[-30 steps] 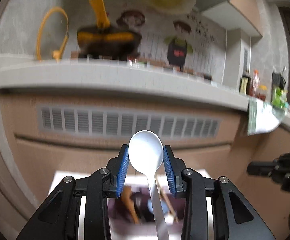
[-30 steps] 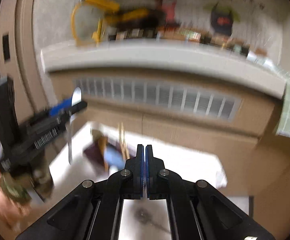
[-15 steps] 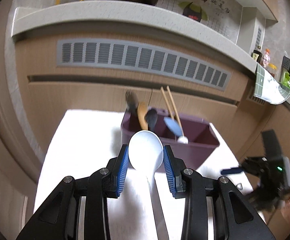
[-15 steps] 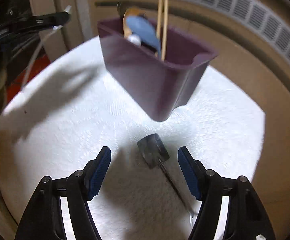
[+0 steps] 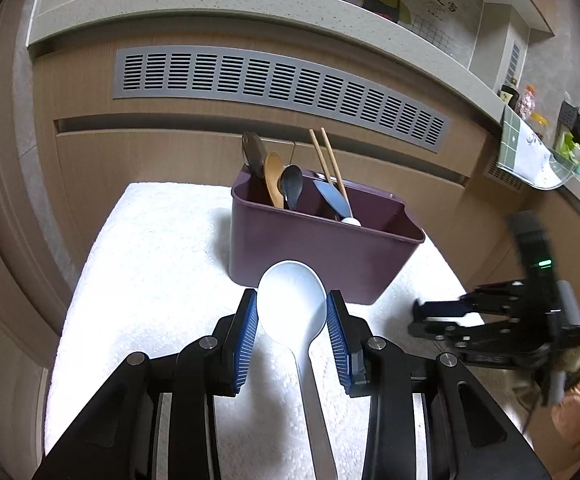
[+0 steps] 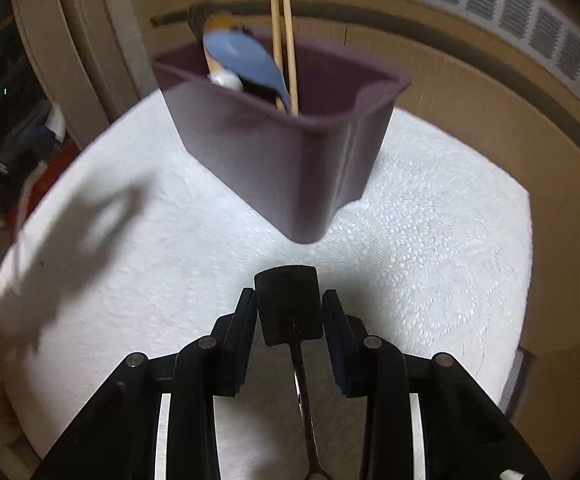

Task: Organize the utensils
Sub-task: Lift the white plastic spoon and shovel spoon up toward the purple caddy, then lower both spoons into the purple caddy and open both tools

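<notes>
White spoon (image 5: 292,308) bowl clamped btwn left gripper (image 5: 292,336) pads. Right gripper (image 6: 290,320) jaws just closing round black spatula (image 6: 289,304) head, tiny gaps; 0.5 s ago wide open.

Your bin (image 5: 322,256) stands on the towel (image 5: 150,280), its 2 chopsticks (image 5: 328,160) inside; the ladle (image 5: 292,304) sits before it, the spatula (image 6: 288,304) before its corner.

2 fisheye views, each looking forward and downward along a hand-held gripper. The left wrist view faces the purple bin (image 5: 322,248) from the tabletop's (image 5: 150,264) near edge. The right wrist view looks down more steeply, closer to the tabletop. Both share the bin and white tabletop.
</notes>
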### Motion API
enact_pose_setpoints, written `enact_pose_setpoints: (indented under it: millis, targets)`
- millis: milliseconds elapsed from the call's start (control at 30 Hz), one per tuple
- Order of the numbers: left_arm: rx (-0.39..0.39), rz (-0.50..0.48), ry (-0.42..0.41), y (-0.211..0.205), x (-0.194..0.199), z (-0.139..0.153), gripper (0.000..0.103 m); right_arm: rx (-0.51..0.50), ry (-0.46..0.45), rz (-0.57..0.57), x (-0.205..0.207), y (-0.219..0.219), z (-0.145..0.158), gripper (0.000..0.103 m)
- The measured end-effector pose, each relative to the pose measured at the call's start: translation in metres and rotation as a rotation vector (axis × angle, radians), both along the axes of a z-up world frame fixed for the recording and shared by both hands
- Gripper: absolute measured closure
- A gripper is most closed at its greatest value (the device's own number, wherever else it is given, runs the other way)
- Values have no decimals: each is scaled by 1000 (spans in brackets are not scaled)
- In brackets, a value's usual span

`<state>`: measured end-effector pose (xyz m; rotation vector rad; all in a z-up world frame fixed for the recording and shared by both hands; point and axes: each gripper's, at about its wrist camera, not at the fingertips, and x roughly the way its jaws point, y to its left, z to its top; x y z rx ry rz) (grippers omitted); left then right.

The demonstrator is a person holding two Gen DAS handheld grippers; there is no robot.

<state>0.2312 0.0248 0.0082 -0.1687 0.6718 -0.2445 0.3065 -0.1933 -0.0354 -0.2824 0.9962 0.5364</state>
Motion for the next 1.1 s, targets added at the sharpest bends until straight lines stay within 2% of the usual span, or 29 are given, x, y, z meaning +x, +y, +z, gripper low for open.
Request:
enact_pose_setpoints:
  millis: [233,467,600,733,833,933,1100]
  targets:
    - [-14,-11,-34,-3,-15,7,67,185,-84,-81,-50,-8,49,72]
    - [-29,-30,-90,-4,-28,31,67,276,-131,-148,-60,-8,74,74]
    - [-36,-50,-209,-4,-25,78,67,313,-253,-147,-69,-10,123,74]
    - [-37,-58,-394,-4,-13,143,67,330,-424,-144,-64,-5,185,74]
    - [-29,-50,-509,-7,0,171,67,317,-544,-154,-56,1,225,74]
    - [-59,-59,-549,-9,23,176,67,279,-600,-170,-40,9,239,74]
    - [-59,-39,-549,-15,64,148,67,247,-558,-185,-1,14,224,74]
